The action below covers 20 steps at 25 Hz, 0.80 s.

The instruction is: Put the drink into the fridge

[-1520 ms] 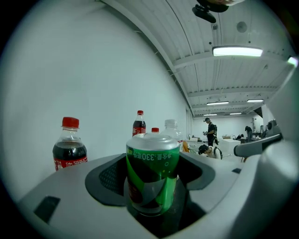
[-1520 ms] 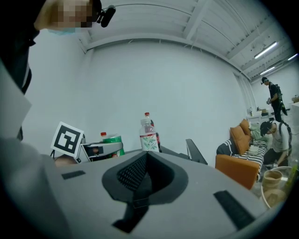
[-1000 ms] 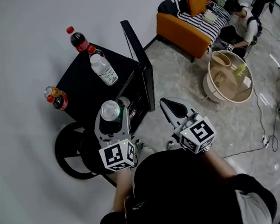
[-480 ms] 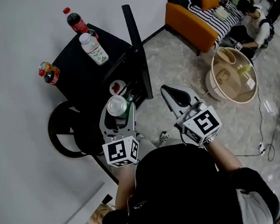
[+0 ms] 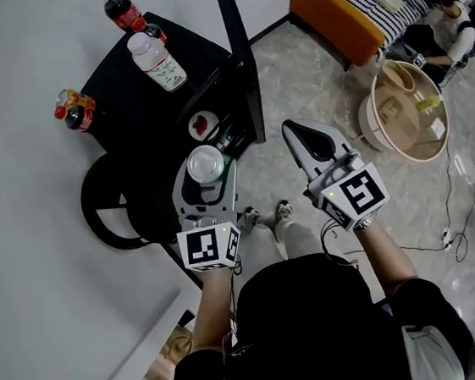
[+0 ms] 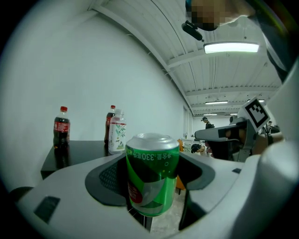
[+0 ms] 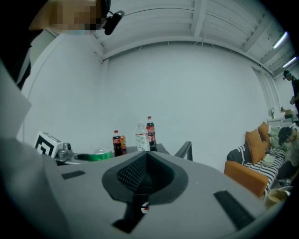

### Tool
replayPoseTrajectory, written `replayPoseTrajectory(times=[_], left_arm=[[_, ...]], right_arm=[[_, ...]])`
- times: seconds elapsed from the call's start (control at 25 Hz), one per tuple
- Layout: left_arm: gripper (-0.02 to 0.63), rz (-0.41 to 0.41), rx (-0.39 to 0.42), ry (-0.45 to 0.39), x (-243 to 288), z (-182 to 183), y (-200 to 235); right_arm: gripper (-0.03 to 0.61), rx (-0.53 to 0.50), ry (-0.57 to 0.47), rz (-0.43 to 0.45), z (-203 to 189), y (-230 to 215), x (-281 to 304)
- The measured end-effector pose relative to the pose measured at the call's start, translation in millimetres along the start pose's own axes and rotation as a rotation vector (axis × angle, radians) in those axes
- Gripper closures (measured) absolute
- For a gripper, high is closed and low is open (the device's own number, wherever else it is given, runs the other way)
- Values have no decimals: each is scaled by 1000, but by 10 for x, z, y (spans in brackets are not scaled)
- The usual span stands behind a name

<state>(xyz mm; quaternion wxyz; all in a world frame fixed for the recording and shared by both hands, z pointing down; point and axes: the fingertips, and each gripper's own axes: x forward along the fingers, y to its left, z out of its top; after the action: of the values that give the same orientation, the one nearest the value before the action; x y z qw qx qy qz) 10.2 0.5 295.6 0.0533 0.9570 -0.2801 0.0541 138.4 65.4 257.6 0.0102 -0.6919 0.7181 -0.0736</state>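
Observation:
A green drink can point(image 5: 205, 164) stands upright in my left gripper point(image 5: 205, 178), which is shut on it; in the left gripper view the can point(image 6: 152, 175) fills the gap between the pads. It hangs just in front of the black mini fridge point(image 5: 131, 112), whose door point(image 5: 240, 52) stands open. Inside, a shelf with a red item point(image 5: 204, 125) shows. My right gripper point(image 5: 309, 139) is shut and empty, out over the floor to the right of the door; its closed pads point(image 7: 135, 175) point toward the fridge.
On the fridge top stand a cola bottle point(image 5: 120, 7), a clear bottle with a green label point(image 5: 158, 61) and two small bottles point(image 5: 73, 112). A black round stool point(image 5: 106, 210) is left of the fridge. An orange sofa point(image 5: 343, 13), a round wooden table point(image 5: 402, 111) and a floor cable point(image 5: 453, 228) lie to the right.
My left gripper has sunk with the can and now sits lower in front of the open fridge. The right gripper has shifted a little and stays shut.

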Motion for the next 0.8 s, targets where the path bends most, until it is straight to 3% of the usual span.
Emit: replayPoseTrajectory(times=[0.4,0.8], left_arm=[[278,-24,-45,60,600,-584,349],[278,-12,-59,71,1018,-1445,706]], right_arm=[[565,84,62,-144,-719,-430,357],[565,104,119,-147,-1718,-402,644]])
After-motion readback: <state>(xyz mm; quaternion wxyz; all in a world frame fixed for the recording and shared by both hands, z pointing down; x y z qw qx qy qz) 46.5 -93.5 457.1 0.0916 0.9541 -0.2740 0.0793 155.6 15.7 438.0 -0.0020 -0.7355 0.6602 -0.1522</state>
